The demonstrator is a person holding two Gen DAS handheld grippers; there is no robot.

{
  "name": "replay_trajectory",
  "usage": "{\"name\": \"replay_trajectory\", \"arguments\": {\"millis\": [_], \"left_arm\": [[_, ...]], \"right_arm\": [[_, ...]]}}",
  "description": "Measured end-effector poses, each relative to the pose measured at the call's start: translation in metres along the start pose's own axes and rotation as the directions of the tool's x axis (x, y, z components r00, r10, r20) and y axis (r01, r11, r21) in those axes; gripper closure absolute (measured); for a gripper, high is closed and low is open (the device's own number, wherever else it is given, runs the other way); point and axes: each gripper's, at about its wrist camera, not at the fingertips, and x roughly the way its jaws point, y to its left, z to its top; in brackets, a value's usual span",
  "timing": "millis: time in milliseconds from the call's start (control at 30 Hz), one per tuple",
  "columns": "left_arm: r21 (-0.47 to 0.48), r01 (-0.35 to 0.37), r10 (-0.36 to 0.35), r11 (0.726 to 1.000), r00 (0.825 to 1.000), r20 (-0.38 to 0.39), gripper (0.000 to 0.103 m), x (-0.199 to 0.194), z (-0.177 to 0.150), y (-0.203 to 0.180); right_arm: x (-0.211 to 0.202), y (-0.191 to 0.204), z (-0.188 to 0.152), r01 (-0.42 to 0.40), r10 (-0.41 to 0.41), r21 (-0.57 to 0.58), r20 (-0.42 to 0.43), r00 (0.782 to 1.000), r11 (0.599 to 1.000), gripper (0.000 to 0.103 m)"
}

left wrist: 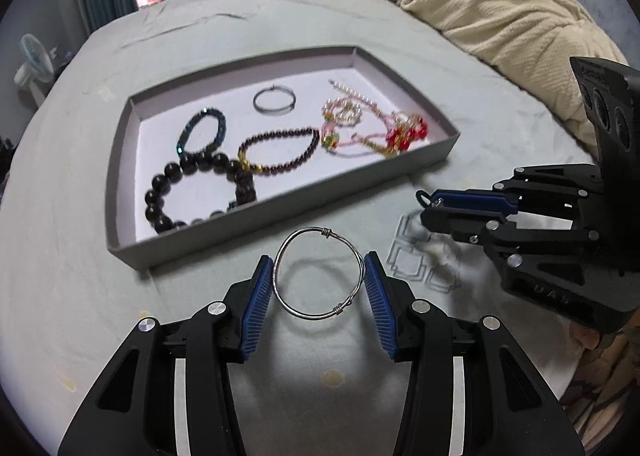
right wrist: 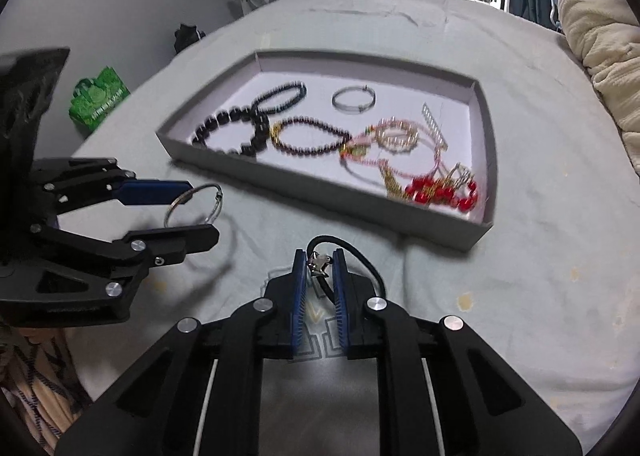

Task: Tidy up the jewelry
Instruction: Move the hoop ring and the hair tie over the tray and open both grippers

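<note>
While my left gripper [left wrist: 319, 271] hangs above the sheet [left wrist: 80, 296], its blue pads [left wrist: 258, 308] pinch a silver bangle [left wrist: 318, 274] from both sides, and the ring's shadow falls on the cloth under it, so it sits clear of the bed. From the right wrist view I see the same bangle [right wrist: 194, 205] caught between those two fingers, just short of the grey tray [right wrist: 328, 192]. My right gripper [right wrist: 320, 264] is pressed nearly together on a black cord [right wrist: 360, 256] with a small metal clasp [right wrist: 318, 263] at the pads; the cord loops out past the fingertips and round the right finger. I cannot tell whether any of it touches the sheet. In the tray lie a big dark bead bracelet [left wrist: 200, 192], a slimmer blue-black one [left wrist: 202, 130], a maroon bead strand [left wrist: 280, 152], a second thin silver bangle [left wrist: 275, 99], and a tangle of pink, pearl and red pieces [left wrist: 372, 128] at the right end. Both grippers sit on the near side of the tray, close to each other.
</note>
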Motion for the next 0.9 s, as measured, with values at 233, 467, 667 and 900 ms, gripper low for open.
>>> {"name": "replay_trajectory", "arguments": {"millis": [233, 467, 667, 900], "left_arm": [[-0.02, 0.016, -0.015, 1.0, 0.999, 0.039, 0.055, -0.014, 0.008, 0.007], [-0.019, 0.016, -0.014, 1.0, 0.998, 0.06, 0.055, -0.016, 0.017, 0.012], [-0.013, -0.013, 0.014, 1.0, 0.997, 0.075, 0.055, -0.01, 0.037, 0.021], [-0.075, -0.084, 0.09, 0.994, 0.994, 0.067, 0.055, 0.005, 0.058, 0.057]], "right_arm": [[-0.034, -0.011, 0.02, -0.025, 0.019, 0.054, 0.104, 0.994, 0.998, 0.09], [-0.046, -0.026, 0.031, -0.017, 0.0, 0.109, 0.149, 0.989, 0.994, 0.09], [-0.04, -0.026, 0.044, -0.015, -0.001, 0.104, 0.15, 0.989, 0.994, 0.09], [-0.02, -0.021, 0.062, -0.017, 0.007, 0.08, 0.13, 0.992, 0.997, 0.09]]}}
